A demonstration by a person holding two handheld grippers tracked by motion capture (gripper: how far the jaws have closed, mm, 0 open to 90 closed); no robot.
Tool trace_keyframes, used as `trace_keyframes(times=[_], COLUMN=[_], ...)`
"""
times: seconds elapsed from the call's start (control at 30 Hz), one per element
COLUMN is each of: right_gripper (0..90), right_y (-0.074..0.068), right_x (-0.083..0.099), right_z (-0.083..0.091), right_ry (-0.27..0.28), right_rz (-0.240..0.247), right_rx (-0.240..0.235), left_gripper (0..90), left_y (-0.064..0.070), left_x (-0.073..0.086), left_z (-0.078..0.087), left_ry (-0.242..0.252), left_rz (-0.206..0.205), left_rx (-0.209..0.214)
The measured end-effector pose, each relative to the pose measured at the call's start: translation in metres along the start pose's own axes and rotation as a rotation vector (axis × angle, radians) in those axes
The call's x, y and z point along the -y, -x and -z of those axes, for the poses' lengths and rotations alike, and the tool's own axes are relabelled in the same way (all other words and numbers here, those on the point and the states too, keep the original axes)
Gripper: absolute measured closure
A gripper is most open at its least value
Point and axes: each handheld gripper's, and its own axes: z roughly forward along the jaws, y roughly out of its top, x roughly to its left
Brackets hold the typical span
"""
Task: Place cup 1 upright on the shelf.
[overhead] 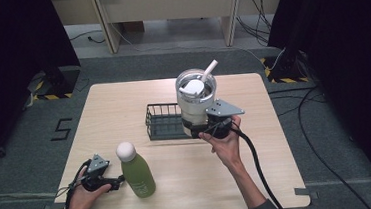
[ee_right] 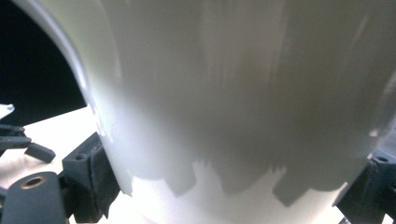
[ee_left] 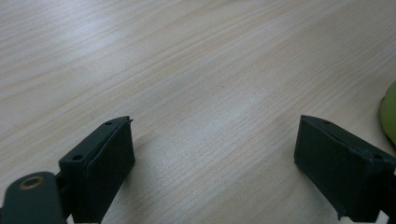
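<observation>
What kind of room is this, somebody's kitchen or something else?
Probably a lab or recording studio, not a kitchen: black curtains flank the lone wooden table, cables trail over the grey carpet, and hazard-striped tape marks stand bases.

- The left half of the surface (overhead: 109,110) lies bare.
- A green bottle (overhead: 138,173) stands just beside the left tool (overhead: 120,180), blocking its right.
- A wire basket (overhead: 164,121) and a white tumbler (overhead: 196,101) crowd the middle.

Lab recording booth: black curtains (overhead: 13,43), hazard-taped stands (overhead: 52,87), floor cables (overhead: 315,124).
</observation>
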Motion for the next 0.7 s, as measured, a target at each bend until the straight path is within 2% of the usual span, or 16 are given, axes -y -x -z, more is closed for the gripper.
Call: trace_keyframes(times=[0.3, 0.6, 0.7], right_gripper=[11.7, 11.7, 11.7], right_y=[0.016, 0.028, 0.034], right_x=[-0.011, -0.014, -0.013], right_z=[-0.012, -0.024, -0.03], right_ry=[0.007, 0.003, 0.005], right_rz=[-0.002, -0.001, -0.025], right_rx=[0.034, 0.067, 0.08], left_gripper=[11.3, 11.3, 11.3], left_y=[0.0, 0.0, 0.0], left_x=[0.0, 0.0, 0.0], left_z=[0.0, 0.0, 0.0], left_ry=[-0.001, 0.0, -0.001], left_rz=[0.0, 0.0, 0.0], left_rx=[0.002, 0.002, 0.002])
